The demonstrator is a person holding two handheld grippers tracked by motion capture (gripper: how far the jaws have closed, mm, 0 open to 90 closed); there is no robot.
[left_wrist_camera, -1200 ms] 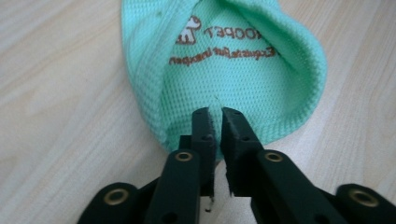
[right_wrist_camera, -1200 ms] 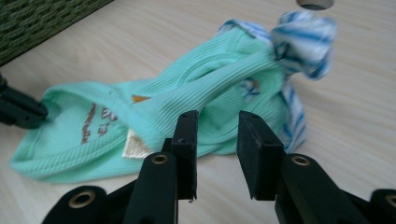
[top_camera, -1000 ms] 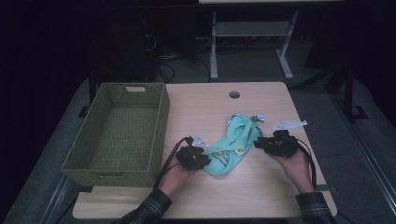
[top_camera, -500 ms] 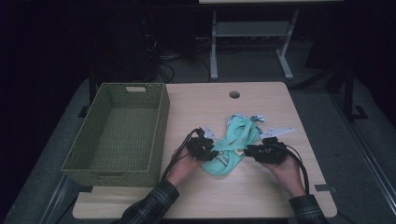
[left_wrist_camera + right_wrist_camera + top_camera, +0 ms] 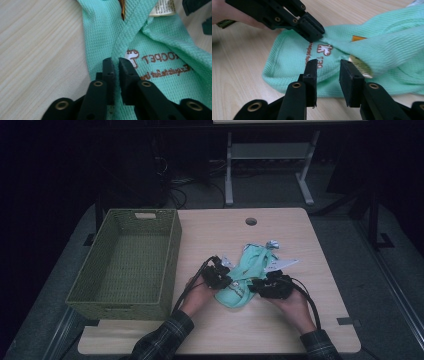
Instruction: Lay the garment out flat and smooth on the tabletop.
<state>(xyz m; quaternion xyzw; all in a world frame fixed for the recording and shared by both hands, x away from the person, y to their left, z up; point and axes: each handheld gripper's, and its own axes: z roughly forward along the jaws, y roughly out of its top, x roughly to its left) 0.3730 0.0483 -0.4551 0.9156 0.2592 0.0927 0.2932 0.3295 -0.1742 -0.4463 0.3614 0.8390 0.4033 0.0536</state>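
Left gripper (image 5: 115, 61) jaws just closed, pinching raised fold of mint-green garment (image 5: 160, 75) at seam beside brown printed logo. Right gripper (image 5: 328, 65) jaws part-open, straddling garment's near edge, pads not pressing cloth. Garment lies crumpled on tabletop (image 5: 280, 330), between both grippers. Green woven basket (image 5: 172, 255) left, apart.

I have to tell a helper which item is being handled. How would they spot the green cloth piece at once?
On the wooden table, right of the green woven basket, lies a mint-green mesh garment between both grippers. Nothing else there is mint with brown printed lettering and a white label.
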